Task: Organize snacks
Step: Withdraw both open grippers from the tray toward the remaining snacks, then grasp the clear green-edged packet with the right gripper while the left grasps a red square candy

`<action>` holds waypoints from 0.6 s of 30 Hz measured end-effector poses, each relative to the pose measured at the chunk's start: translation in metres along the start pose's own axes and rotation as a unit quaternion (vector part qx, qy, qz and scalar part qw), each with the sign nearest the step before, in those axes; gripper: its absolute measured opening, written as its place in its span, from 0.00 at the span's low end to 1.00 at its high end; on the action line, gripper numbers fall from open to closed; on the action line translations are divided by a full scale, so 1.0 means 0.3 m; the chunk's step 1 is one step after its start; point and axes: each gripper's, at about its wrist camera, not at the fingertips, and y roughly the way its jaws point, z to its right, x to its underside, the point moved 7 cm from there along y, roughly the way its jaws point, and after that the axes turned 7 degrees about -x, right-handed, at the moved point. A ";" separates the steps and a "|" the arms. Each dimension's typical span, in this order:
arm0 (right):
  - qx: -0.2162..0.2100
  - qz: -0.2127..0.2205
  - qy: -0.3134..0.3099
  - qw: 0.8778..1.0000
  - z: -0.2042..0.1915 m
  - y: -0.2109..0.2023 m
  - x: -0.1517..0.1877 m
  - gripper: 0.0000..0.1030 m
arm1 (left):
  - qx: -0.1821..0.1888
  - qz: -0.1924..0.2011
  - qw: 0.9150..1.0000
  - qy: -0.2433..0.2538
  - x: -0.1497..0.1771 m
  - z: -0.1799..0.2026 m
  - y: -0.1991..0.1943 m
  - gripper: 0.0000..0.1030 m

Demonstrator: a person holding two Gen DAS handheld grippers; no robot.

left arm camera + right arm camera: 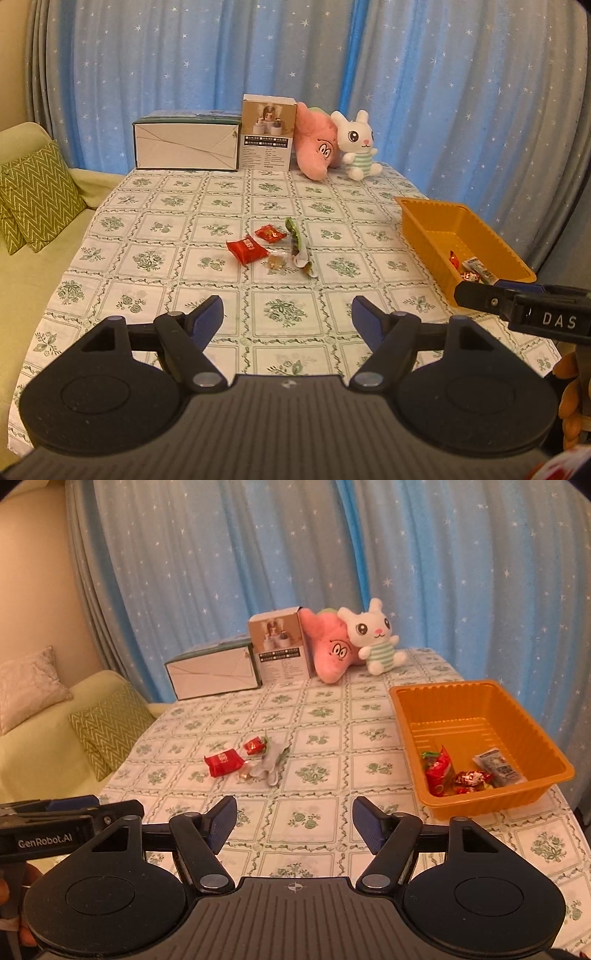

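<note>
Several snacks lie mid-table: a red packet [246, 250] [224, 762], a small red candy [270, 233] [253, 746], a clear-wrapped candy [275, 261] and a green-white wrapper [300, 246] [271, 761]. An orange tray [424, 218] [476, 696] at the right holds several snacks, among them a red bag [439, 773] and a white packet [496, 768]. My left gripper [288, 314] is open and empty above the near table. My right gripper [294, 814] is open and empty, near the tray's left front corner.
A flowered tablecloth [147, 295] covers the table. At the back stand a white box [186, 146], a product box [267, 134], a pink plush [316, 147] and a white bunny plush [356, 146]. A sofa with a green cushion [37, 195] is left.
</note>
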 end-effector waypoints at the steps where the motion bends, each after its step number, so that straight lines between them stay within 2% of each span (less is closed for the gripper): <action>1: 0.000 -0.001 -0.003 1.000 -0.001 0.012 -0.004 0.67 | -0.002 -0.001 1.000 0.002 -0.005 -0.009 0.011 0.73; 9: 0.011 -0.017 -0.018 1.000 0.020 0.147 -0.038 0.67 | -0.008 0.003 1.000 0.021 -0.063 -0.078 0.132 0.73; 18: 0.011 -0.032 -0.022 0.999 0.051 0.345 -0.101 0.67 | -0.004 -0.022 0.998 0.063 -0.114 -0.115 0.355 0.71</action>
